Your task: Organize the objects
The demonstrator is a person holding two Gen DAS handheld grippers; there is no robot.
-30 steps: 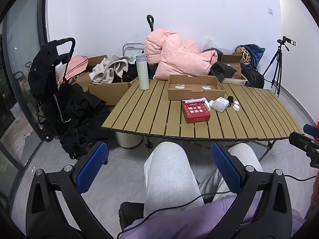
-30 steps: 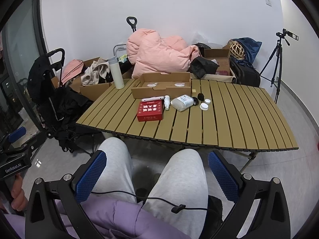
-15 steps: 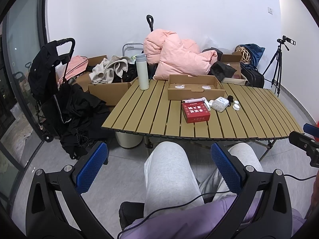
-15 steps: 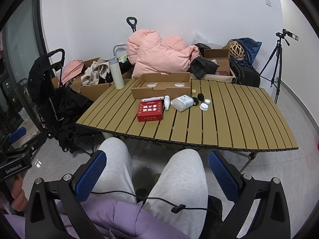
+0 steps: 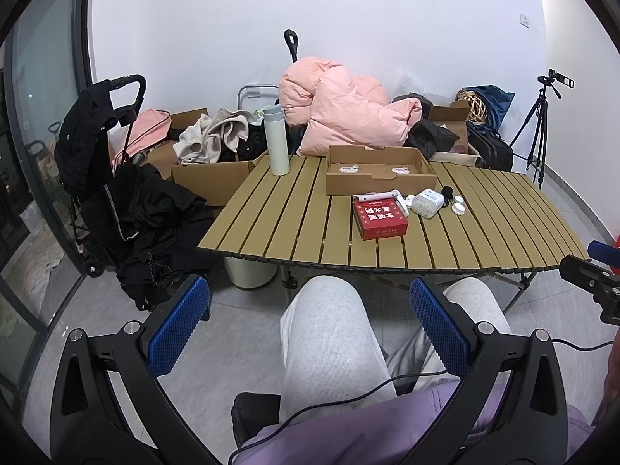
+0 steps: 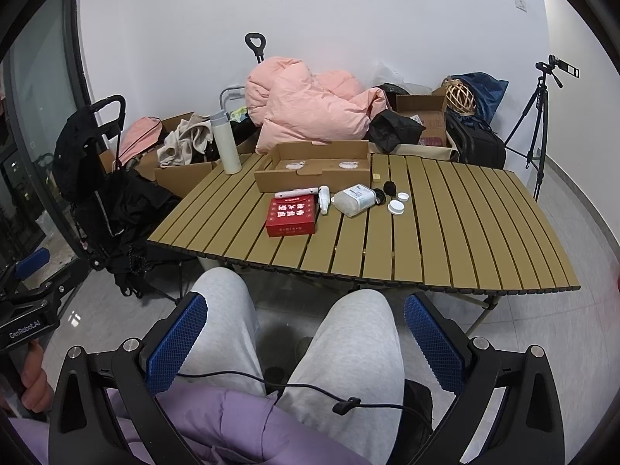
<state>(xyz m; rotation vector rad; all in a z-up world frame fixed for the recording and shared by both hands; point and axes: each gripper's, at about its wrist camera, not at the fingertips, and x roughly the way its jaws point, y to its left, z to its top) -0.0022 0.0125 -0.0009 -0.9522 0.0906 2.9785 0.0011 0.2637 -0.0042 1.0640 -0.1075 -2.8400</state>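
Observation:
On the slatted table (image 5: 290, 224) (image 6: 445, 232) lie a red box (image 5: 379, 219) (image 6: 291, 217), a white tube (image 5: 378, 196) (image 6: 293, 193), a clear bottle on its side (image 5: 426, 203) (image 6: 354, 199), two white caps (image 6: 399, 202) (image 5: 459, 205) and a small black item (image 6: 388, 186). An open cardboard box (image 5: 378, 174) (image 6: 314, 168) stands behind them. My left gripper (image 5: 308, 329) and right gripper (image 6: 302, 333) are open and empty, held low over the person's knees, well short of the table.
A white thermos (image 5: 277, 140) (image 6: 225, 141) stands at the table's far left corner. A pink duvet (image 5: 341, 112), cardboard boxes with clothes (image 5: 211, 155), a black stroller (image 5: 100, 162) and a tripod (image 5: 540, 131) surround the table. A small tan block (image 6: 375, 175) lies beside the cardboard box.

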